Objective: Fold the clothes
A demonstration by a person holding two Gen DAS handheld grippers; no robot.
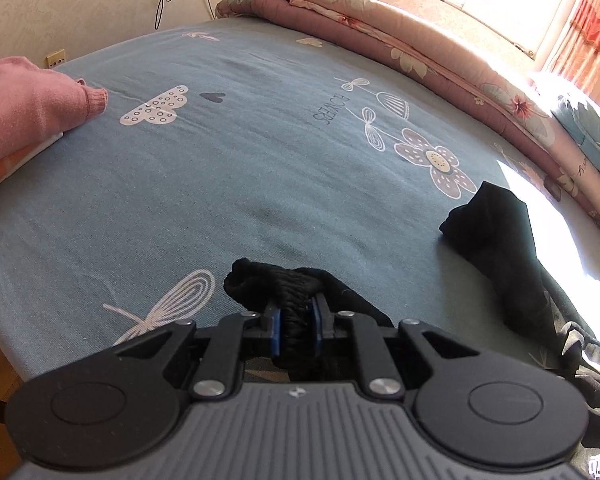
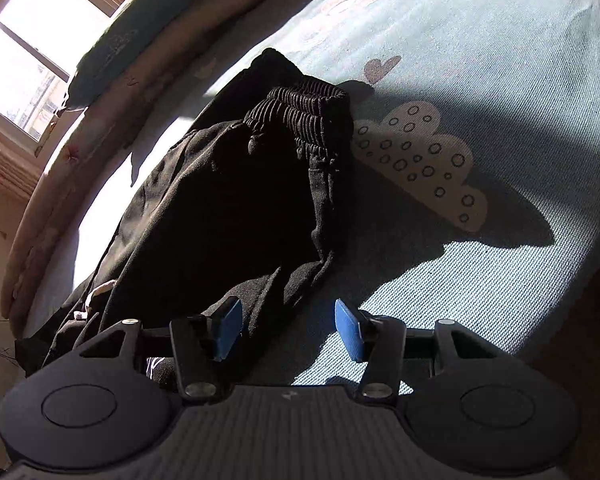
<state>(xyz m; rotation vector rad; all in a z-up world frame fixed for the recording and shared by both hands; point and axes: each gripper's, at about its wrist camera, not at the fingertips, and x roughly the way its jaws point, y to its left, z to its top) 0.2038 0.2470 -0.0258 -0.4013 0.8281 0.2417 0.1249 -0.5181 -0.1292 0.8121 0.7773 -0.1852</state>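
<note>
Pink knitwear [image 1: 28,108] is seen folded at the far left edge of the blue patterned bedsheet [image 1: 236,168]. Nearer the middle, the left gripper [image 1: 296,320] is clamped on a bunched, ribbed part of the black trousers [image 1: 496,232], which trail away to the right across the sheet. In the right wrist view, the trousers' elastic waistband [image 2: 300,120] is shown lying beside a printed cloud [image 2: 420,156]; the right gripper [image 2: 288,330] is held apart, nothing pressed between its blue pads [image 2: 350,330].

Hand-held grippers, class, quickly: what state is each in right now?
Left hand-held gripper: shut on the black trousers.
Right hand-held gripper: open, holding nothing, over the trousers' edge.
</note>
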